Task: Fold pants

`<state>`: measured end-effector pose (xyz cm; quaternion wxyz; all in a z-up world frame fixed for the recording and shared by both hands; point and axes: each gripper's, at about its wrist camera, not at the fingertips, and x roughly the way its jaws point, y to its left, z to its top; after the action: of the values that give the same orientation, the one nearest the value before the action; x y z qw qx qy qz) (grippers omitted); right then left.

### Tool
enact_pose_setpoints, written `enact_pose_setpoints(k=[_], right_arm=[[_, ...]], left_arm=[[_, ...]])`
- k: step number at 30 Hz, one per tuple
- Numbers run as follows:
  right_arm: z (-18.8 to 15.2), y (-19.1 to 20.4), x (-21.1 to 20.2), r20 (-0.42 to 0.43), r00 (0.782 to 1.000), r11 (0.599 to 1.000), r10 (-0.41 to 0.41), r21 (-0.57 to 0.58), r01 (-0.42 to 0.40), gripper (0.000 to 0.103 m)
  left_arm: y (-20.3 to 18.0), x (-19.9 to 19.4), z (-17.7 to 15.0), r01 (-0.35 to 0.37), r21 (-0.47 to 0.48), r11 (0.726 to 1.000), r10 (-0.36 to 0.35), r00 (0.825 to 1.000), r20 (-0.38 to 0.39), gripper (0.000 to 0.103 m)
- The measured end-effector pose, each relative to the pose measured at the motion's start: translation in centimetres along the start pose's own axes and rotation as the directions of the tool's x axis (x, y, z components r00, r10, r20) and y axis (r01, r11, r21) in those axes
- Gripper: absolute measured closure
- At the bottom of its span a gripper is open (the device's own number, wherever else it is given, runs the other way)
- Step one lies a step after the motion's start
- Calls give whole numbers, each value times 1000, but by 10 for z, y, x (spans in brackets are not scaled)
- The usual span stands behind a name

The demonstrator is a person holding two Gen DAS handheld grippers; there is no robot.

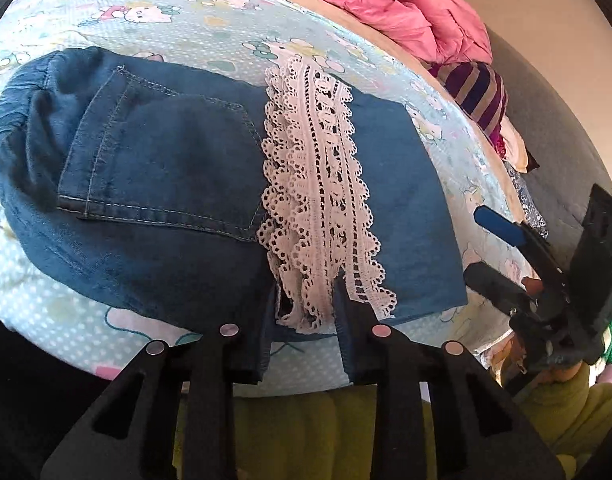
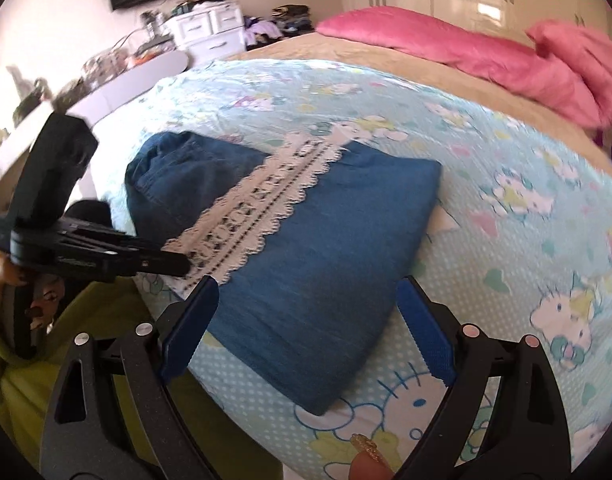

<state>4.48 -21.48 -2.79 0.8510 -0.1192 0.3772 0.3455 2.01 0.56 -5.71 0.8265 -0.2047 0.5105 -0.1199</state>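
Lying on the bed near its front edge, the pants are already folded into a compact denim bundle, with the white lace trim running across the top layer. The left claw hangs at the near edge with its fingers spread around the lace end, apparently gripping nothing. The right claw is wide open, its blue pads straddling the near corner of the bundle without touching it. Judging by this, only tidying or one last fold is left. To do it well, each claw should pinch both denim layers together at the near edge, avoid snagging the lace, and lift evenly so the bundle stays square
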Motion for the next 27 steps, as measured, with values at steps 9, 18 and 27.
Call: enact_pose_setpoints(k=[9, 18, 27], right_arm=[[-20, -8, 41, -185, 982, 999, -41, 17, 45, 21], [-15, -17, 29, -150, 989, 997, -11, 77, 22, 21], [-8, -22, 11, -91, 996, 994, -9, 110, 19, 21]], left_arm=[[3, -1, 1, 11, 8, 1000, -11, 1000, -3, 70], [-11, -12, 3, -50, 64, 997, 47, 998, 33, 53], [-23, -32, 4, -102, 115, 988, 91, 991, 103, 39]])
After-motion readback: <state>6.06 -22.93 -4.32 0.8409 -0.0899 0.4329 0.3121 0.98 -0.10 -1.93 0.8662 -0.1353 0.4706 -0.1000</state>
